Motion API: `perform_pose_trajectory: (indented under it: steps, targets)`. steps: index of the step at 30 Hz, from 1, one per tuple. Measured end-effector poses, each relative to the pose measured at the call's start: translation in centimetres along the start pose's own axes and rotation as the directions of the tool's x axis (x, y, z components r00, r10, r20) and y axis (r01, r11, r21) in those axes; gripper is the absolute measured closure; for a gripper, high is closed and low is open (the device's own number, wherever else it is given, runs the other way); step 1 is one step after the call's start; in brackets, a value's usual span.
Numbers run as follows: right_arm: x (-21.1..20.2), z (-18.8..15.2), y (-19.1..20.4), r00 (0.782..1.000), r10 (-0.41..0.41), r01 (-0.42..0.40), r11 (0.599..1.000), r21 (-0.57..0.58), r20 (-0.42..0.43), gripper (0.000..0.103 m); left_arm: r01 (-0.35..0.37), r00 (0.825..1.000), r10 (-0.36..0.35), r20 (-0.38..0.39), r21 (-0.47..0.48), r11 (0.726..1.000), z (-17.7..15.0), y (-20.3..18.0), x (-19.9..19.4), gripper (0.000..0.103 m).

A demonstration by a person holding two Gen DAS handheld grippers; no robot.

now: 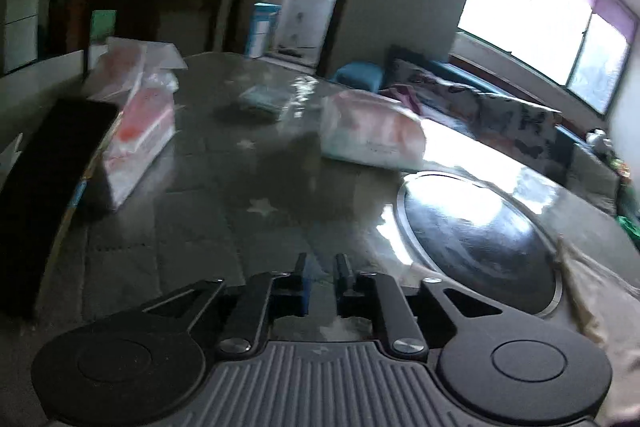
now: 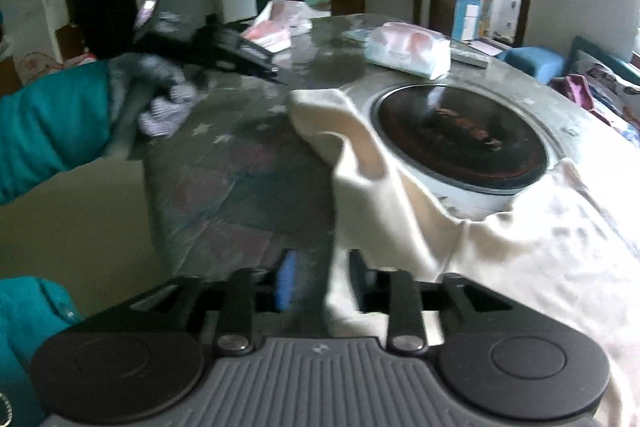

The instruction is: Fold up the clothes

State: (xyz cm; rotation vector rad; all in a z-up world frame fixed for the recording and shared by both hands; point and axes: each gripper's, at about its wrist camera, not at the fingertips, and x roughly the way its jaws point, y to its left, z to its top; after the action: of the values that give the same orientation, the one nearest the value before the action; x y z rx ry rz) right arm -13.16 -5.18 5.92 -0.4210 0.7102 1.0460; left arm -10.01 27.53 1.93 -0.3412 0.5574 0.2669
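Observation:
A cream-white garment (image 2: 460, 227) lies crumpled on the round table, draped around the near side of a built-in round cooktop (image 2: 460, 135). My right gripper (image 2: 322, 275) is open just above the garment's left edge, with cloth under its right finger. My left gripper (image 1: 320, 267) is open and empty above the bare table, left of the cooktop (image 1: 472, 227); only a strip of the garment (image 1: 588, 291) shows at its right. In the right wrist view the left gripper (image 2: 276, 71) is held by a gloved hand (image 2: 168, 99) further back on the left.
Tissue packs lie on the far side of the table (image 2: 408, 51) (image 1: 372, 131) and at its left edge (image 1: 136, 139). A small flat packet (image 1: 260, 101) lies in the far middle. A sofa (image 1: 520, 123) stands to the right under the window.

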Motion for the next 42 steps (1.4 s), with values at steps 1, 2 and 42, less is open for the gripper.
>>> perform_pose_trajectory:
  steps: [1,2,42]
  targets:
    - [0.3,0.1,0.0,1.0,-0.009,0.009,1.0,-0.005,0.0,0.067,0.008,1.0,-0.008,0.005,0.008,1.0,0.0,-0.2,-0.3,0.067]
    - [0.7,0.3,0.0,1.0,-0.014,0.014,1.0,-0.014,-0.002,0.067,0.018,1.0,-0.018,0.006,0.014,1.0,0.0,-0.4,-0.5,0.059]
    - [3.2,2.0,-0.7,0.999,0.003,-0.003,1.0,0.001,0.033,0.071,0.096,0.993,-0.088,-0.076,0.116,0.989,-1.4,-2.3,1.8,0.099]
